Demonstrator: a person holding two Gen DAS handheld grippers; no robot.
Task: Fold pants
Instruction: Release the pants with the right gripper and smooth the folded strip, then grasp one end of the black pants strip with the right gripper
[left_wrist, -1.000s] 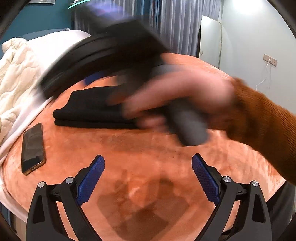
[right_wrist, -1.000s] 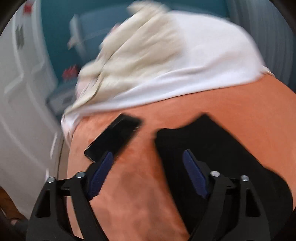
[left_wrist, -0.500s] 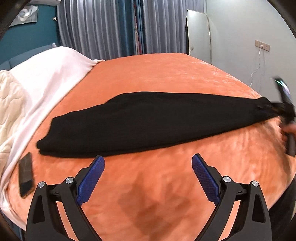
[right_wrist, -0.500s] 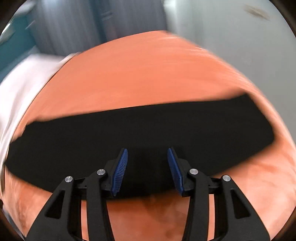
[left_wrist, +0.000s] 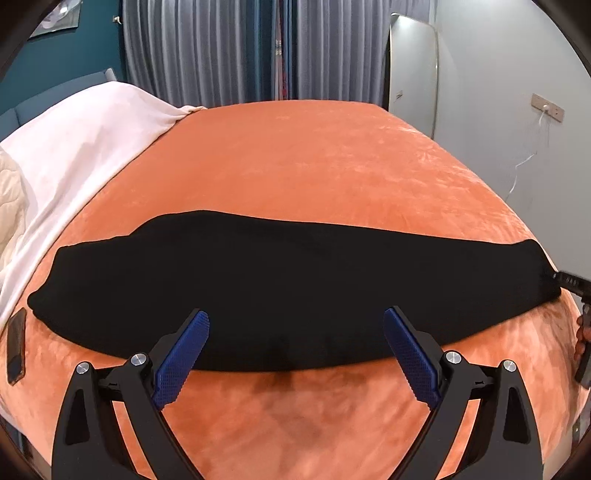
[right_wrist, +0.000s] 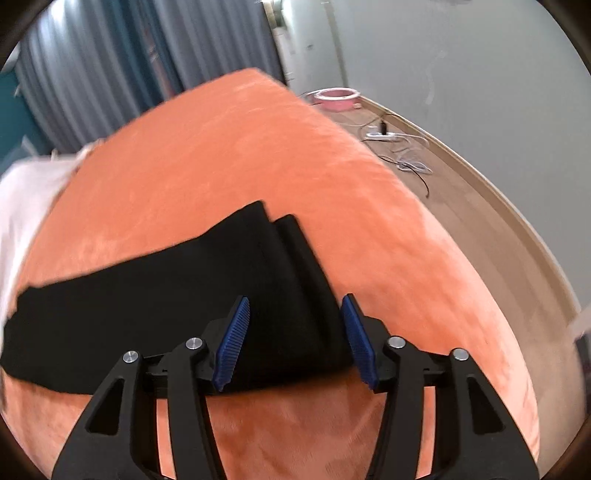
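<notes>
Black pants (left_wrist: 295, 288) lie stretched in a long band across the orange bed (left_wrist: 314, 166), legs stacked one on the other. My left gripper (left_wrist: 295, 332) hovers open and wide over the middle of the band's near edge, with nothing gripped. In the right wrist view, the leg ends (right_wrist: 280, 258) lie slightly offset. My right gripper (right_wrist: 291, 317) straddles that end with its jaws closing; the cloth lies between the blue pads (right_wrist: 232, 343), which stand apart from it. The same right gripper (left_wrist: 570, 286) shows at the band's right tip in the left wrist view.
A dark phone (left_wrist: 16, 345) lies at the bed's left edge. A white sheet (left_wrist: 74, 147) and a cream quilt cover the left side. A mirror (left_wrist: 412, 66) leans on the far wall. Cables (right_wrist: 406, 155) and a pink bowl (right_wrist: 336, 98) are on the floor to the right.
The pants went from a short folded stack to a long band as the right gripper swept to the right end. The left gripper came up to the band's near edge.
</notes>
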